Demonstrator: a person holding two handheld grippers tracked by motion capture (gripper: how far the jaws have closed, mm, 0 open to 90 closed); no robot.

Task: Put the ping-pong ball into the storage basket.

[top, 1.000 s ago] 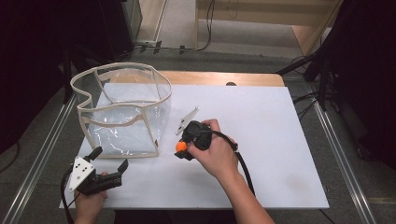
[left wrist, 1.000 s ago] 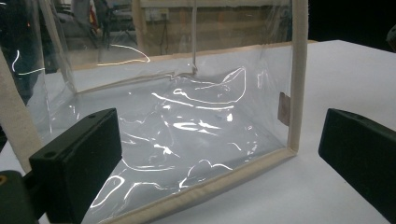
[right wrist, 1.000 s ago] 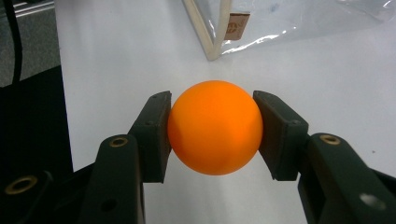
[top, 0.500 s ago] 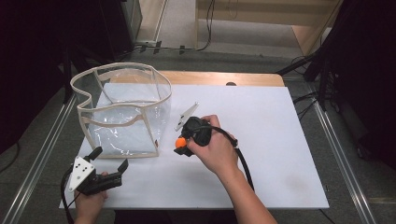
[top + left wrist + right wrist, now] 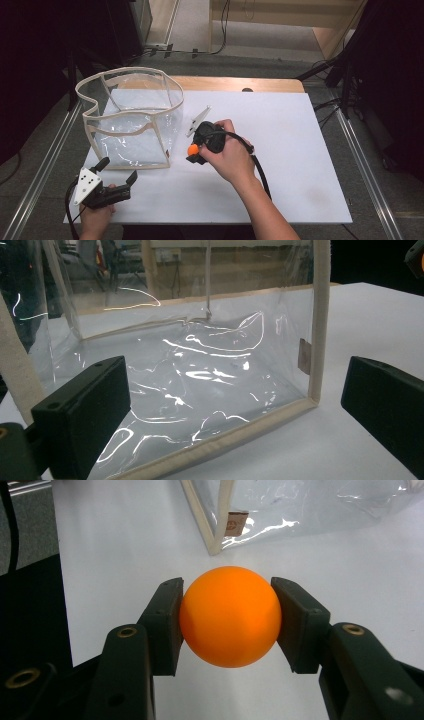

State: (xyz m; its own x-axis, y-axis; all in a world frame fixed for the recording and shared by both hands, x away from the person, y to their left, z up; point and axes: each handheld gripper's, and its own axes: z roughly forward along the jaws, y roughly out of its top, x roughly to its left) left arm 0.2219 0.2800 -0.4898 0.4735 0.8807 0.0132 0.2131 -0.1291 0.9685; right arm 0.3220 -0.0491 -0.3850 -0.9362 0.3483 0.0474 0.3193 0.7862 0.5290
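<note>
The orange ball (image 5: 230, 623) sits clamped between the right gripper's (image 5: 229, 625) jaws, above the white table (image 5: 290, 150) just beside the clear bag (image 5: 132, 120). The left gripper (image 5: 116, 172) rests near the bag's front, jaws spread wide and holding nothing.

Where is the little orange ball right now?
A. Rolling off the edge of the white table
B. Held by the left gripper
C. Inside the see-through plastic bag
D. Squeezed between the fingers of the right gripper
D. In the right gripper view the round orange ball sits pinched between the two black fingers of the right gripper, outside the clear plastic bag with cream trim, above the white table.
</note>
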